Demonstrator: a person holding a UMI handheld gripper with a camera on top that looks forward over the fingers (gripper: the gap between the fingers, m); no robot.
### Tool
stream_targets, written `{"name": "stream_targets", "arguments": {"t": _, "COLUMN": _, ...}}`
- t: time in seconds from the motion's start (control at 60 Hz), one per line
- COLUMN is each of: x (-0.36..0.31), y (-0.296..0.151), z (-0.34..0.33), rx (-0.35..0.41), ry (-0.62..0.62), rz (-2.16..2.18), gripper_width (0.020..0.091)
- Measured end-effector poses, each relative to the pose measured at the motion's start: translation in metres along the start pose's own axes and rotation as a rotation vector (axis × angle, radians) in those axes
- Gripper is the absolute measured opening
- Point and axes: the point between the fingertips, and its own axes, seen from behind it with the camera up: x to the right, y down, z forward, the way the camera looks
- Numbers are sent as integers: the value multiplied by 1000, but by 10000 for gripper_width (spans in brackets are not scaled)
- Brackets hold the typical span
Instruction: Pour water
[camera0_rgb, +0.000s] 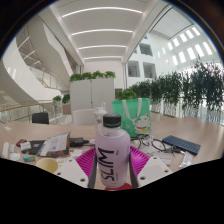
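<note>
Atrium setting: white curved balconies, ceiling light strips, row of planters (92, 77) with greenery across the back. Below that, a cluttered table (185, 133): green bag (135, 106) behind centre, dark tablet-like slab (181, 144) off to one side, papers and small items on the other side, mostly unreadable.

Task object: clear plastic bottle (112, 152), white cap, white label with pink lettering. Stands upright between the fingers, close to camera, base cut off from view.

Gripper (111, 172): finger pads (142, 159) sit tight against both sides of the bottle at label height. Reads as clamped on the bottle, though the contact lines are partly hidden by the bottle's own body.

Handling, my judgement: thin-wall PET, so it flexes under squeeze; smooth label, moderately slippery. Weight depends on fill, and I can't tell the water level through the label. Mid-body grip is the sensible hold; too hard risks buckling and spilling once the cap is off.

Unclear: cap looks to be on, so pouring isn't possible yet. A yellowish cup-like item (47, 164) sits near the fingers; can't confirm it's the receiver. Can't tell if the bottle is lifted or resting.
</note>
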Motion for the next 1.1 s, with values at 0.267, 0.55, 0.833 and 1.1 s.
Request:
{"name": "stream_targets", "arguments": {"t": 0.267, "x": 3, "y": 62, "z": -1, "rx": -80, "ry": 29, "rz": -31, "gripper_width": 495}}
{"name": "stream_targets", "arguments": {"t": 0.55, "x": 12, "y": 79, "z": -21, "rx": -205, "ry": 90, "rz": 37, "gripper_width": 857}}
{"name": "stream_targets", "arguments": {"t": 0.833, "x": -21, "y": 22, "z": -138, "rx": -199, "ry": 159, "rz": 91, "gripper_width": 833}}
{"name": "stream_targets", "arguments": {"t": 1.1, "x": -95, "y": -66, "z": -268, "rx": -182, "ry": 196, "rz": 47, "gripper_width": 830}}
